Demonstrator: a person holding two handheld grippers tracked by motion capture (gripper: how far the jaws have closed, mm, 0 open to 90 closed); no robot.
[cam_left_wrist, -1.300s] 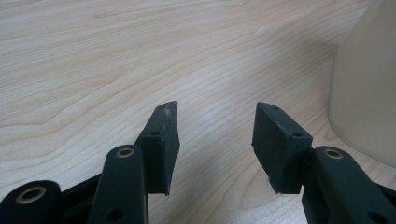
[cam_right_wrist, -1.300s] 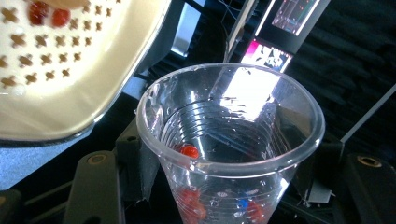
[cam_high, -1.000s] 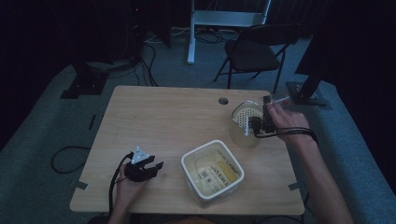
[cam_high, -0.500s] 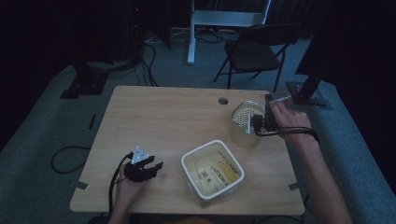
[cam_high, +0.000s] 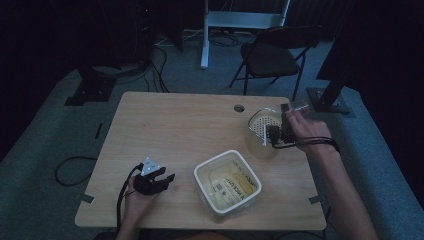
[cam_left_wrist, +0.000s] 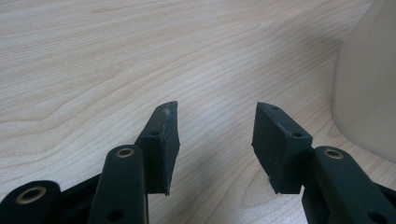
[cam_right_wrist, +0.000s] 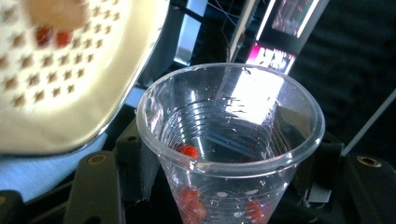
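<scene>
Right gripper (cam_high: 278, 131) clamps cup (cam_right_wrist: 229, 140) beside strainer (cam_high: 263, 122); tub (cam_high: 227, 184) nearby.

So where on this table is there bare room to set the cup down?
The table's left and far half is bare wood, from the left gripper up to the cable hole. The right side is crowded: tub, strainer, right gripper holding the cup.

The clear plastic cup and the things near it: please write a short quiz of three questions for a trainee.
1. True or false: the right gripper holds the clear plastic cup.
2. What lies inside the cup? A) small red pieces B) blue screws C) coins
3. Fill in: the left gripper has its jaws ____ over the light wooden table.

Key: 1 true. 2 A: small red pieces. 3 open.
</scene>
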